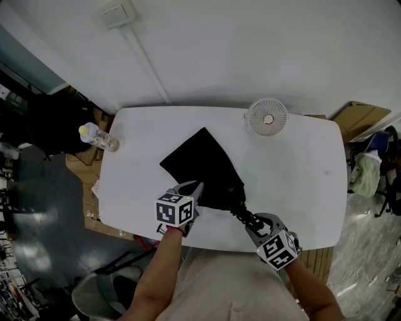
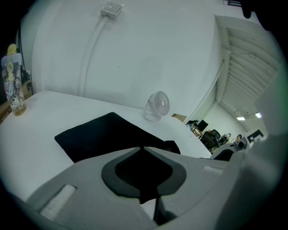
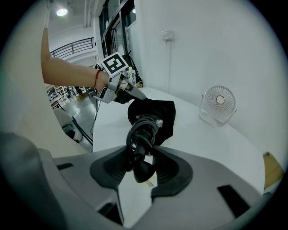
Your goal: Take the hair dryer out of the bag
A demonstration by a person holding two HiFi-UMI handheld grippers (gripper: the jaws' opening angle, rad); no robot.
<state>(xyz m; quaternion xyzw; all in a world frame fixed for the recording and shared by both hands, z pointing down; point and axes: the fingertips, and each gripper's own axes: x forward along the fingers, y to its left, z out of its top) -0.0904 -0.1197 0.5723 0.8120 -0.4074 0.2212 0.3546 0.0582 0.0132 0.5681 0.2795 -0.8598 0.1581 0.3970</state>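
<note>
Most of the black hair dryer (image 3: pixel 141 130) is out of sight for you: only its end, wound in coiled black cord, pokes from the mouth of the black fabric bag (image 1: pixel 203 163), and the body is hidden inside the cloth. Your right gripper (image 3: pixel 141 155) has that cord-wound end pinched between its pads, jaws about half spread around it, just past the near edge of the bag. Your left gripper (image 2: pixel 142 147) has its jaws nearly together, clamped on a fold of the bag at its near corner, so your own jaws cover that corner. There's a small white print on the dryer where it meets the bag, too tiny to read. The only bold marks are the black-and-white square patterns on each gripper's cube (image 1: pixel 174 210). The bag lies flat in the middle of the rounded white table (image 1: pixel 144 144). A small round white desk fan (image 1: pixel 267 117) stands at the far edge. A clear plastic bottle with a yellow cap (image 1: pixel 97 138) stands at the left end, its label too blurred to read. Behind is a plain white wall with a white wall box (image 1: pixel 117 14) and a conduit running down. Brown cardboard (image 1: pixel 360 116) shows beyond the table's right end, cut off by it.
</note>
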